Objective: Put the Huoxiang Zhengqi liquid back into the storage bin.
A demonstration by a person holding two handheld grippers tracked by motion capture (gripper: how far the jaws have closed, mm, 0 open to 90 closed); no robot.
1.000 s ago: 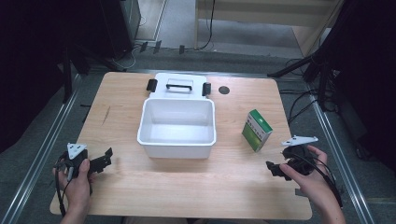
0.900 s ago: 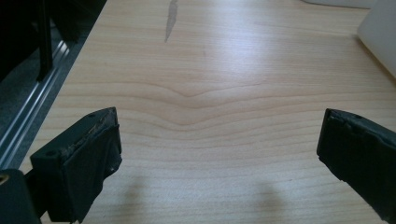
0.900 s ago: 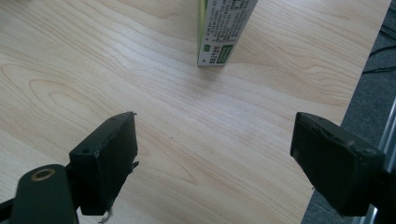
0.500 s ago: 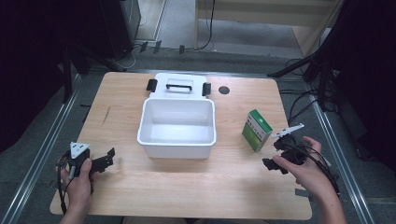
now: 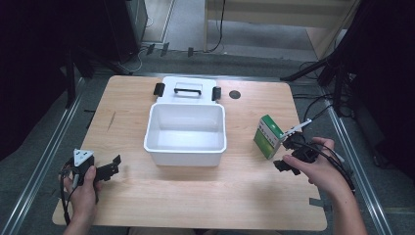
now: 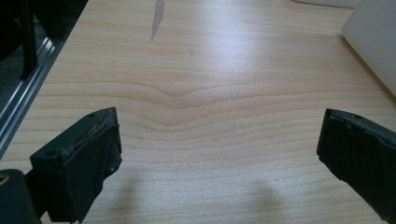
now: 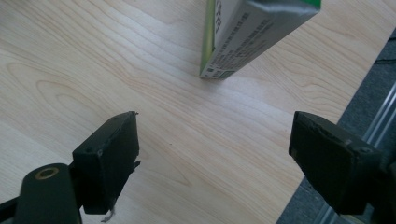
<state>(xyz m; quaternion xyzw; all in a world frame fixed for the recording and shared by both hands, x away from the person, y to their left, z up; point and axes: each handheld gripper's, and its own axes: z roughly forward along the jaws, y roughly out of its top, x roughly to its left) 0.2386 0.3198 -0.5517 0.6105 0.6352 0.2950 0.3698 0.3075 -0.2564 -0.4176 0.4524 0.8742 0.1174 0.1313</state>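
The step in hand looks like a reach for the green box (image 5: 269, 136), which stands upright on the desk (image 5: 195, 196) to the right of the white tub (image 5: 186, 132), apart from it. To do it well, the right gripper (image 5: 288, 155) should come level with the box's middle, line its fingers (image 7: 109, 163) up with the two broad faces, and close only once the box sits well between them; a tall, narrow box may tip if one finger nudges it first.

The right gripper's fingers stand wide apart with nothing between them. In the right gripper view the box (image 7: 252, 35) lies ahead of the fingers and clear of them, with bare desk between. Left of the tub, the left gripper (image 5: 110, 171) rests low over the desk, its fingers (image 6: 81, 168) also spread and empty.
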